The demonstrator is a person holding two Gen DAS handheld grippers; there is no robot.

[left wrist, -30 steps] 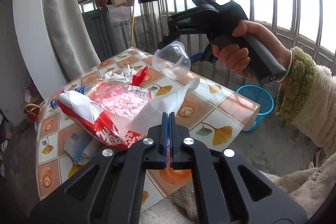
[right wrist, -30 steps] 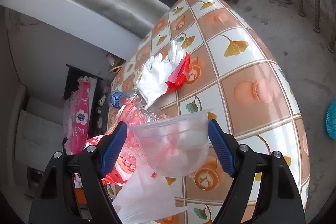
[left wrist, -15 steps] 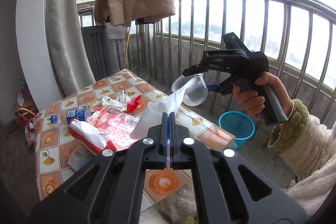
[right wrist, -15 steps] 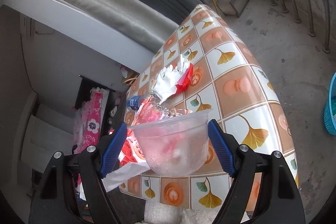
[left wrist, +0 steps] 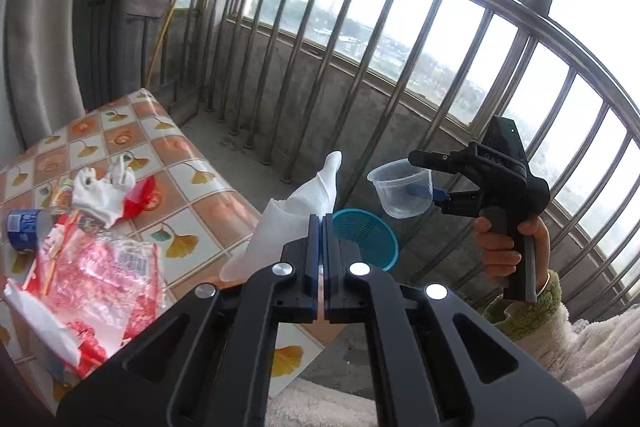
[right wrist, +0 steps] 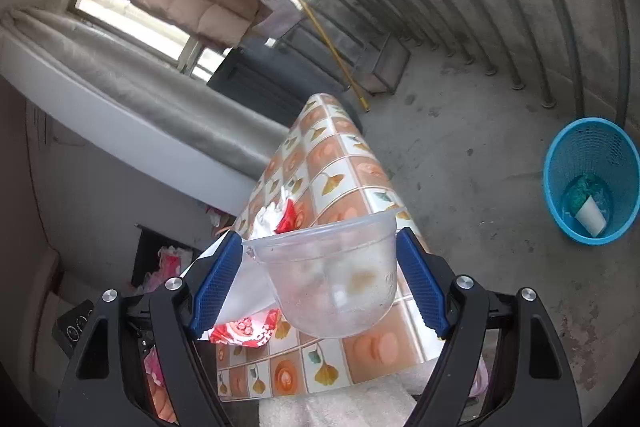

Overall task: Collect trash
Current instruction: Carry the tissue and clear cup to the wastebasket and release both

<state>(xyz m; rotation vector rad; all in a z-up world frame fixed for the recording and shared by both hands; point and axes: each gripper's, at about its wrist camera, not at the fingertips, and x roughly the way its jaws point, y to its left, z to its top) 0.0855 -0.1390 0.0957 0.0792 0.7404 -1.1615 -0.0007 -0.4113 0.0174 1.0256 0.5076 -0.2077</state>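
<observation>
- A clear, round plastic cup [right wrist: 332, 279], thin-walled and faintly smeared, sits clamped between the ribbed blue pads [right wrist: 420, 287] of the right gripper [right wrist: 320, 287], held in the air.
- Right of that gripper, down on the concrete floor, stands a blue mesh basket [right wrist: 560, 187].
- The left gripper [left wrist: 322, 227] has its jaws pressed together on a limp white tissue [left wrist: 296, 211].
- Left of it, crinkled red-and-white wrappers [left wrist: 92, 275] lie on the glossy tile-patterned table [left wrist: 208, 203].
</observation>
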